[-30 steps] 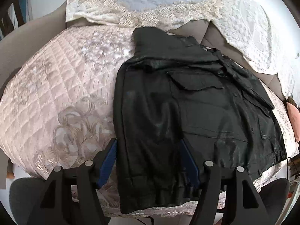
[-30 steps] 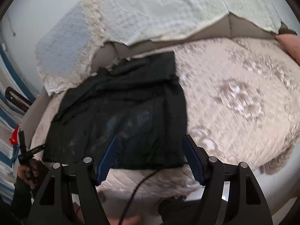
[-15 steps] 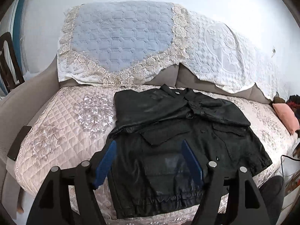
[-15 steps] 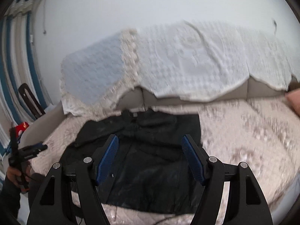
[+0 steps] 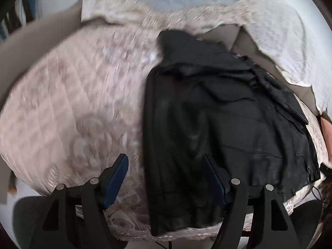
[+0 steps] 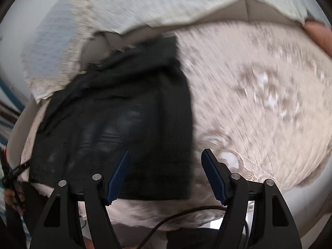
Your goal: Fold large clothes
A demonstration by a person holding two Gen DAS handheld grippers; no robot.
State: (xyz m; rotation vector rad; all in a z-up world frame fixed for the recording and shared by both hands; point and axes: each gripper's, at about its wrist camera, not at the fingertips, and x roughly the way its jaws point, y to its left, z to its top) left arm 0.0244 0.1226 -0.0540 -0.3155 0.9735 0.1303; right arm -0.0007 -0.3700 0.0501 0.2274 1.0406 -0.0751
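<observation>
A black leather-like jacket [image 5: 217, 124] lies spread on the quilted beige sofa seat [image 5: 72, 103], collar toward the backrest and hem at the front edge. My left gripper [image 5: 166, 178] is open and empty, above the jacket's left hem corner. In the right wrist view the jacket [image 6: 124, 124] lies left of centre on the seat [image 6: 259, 103]. My right gripper [image 6: 166, 176] is open and empty, above the jacket's right hem corner. Both views are motion-blurred.
Lace-edged covers [image 5: 166, 2] drape over the sofa backrest. A pink cushion [image 6: 319, 35] sits at the seat's right end. A dark cable [image 6: 166, 226] hangs below the seat's front edge. The other gripper, held in a hand [image 6: 12, 178], shows at far left.
Both grippers tilted up toward the backrest half a second ago and have now dropped back down over the jacket's hem. The jacket has not moved.
</observation>
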